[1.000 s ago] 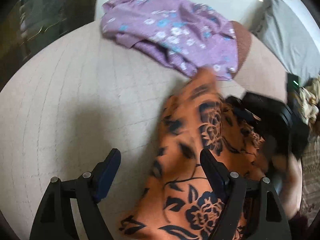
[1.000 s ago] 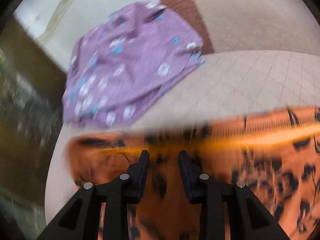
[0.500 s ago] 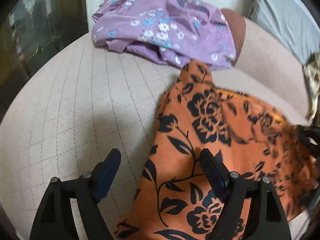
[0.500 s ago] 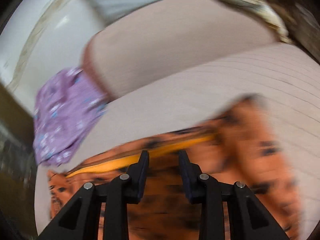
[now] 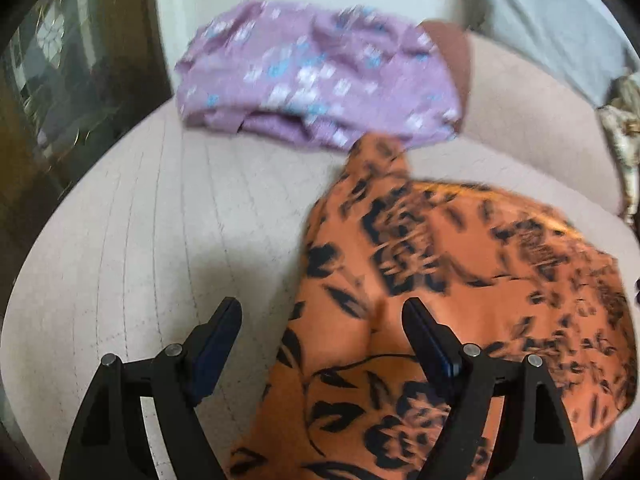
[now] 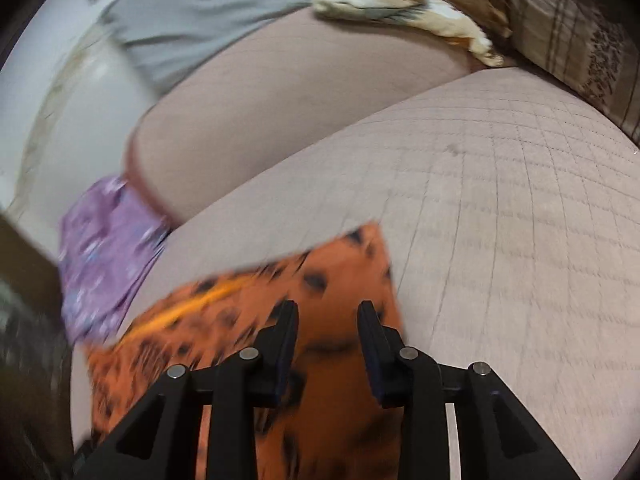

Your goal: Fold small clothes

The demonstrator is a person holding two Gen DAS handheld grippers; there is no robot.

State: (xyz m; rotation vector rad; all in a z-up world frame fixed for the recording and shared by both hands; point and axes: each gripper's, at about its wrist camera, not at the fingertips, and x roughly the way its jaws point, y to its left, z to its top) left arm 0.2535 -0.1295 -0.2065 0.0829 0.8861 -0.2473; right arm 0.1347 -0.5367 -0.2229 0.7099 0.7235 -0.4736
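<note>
An orange garment with black flowers [image 5: 460, 280] lies spread on the beige quilted cushion [image 5: 160, 240]. It also shows in the right wrist view [image 6: 240, 320], blurred. My left gripper [image 5: 320, 320] is open wide, above the garment's left edge, with nothing between the fingers. My right gripper [image 6: 326, 320] is open with a narrower gap, above the garment near its far right corner, and holds nothing. A purple flowered garment [image 5: 316, 76] lies crumpled at the far edge of the cushion, also in the right wrist view [image 6: 104, 252].
The sofa's padded back [image 6: 300, 100] rises behind the cushion. A grey cloth [image 6: 200, 12] and a beige patterned cloth [image 6: 400, 0] lie on top of it. A plaid pillow [image 6: 580, 32] is at the far right. A dark cabinet [image 5: 60, 100] stands left.
The right gripper has swung right along the orange garment to its far corner. The garment now lies spread wider. The left gripper stayed open and shifted slightly.
</note>
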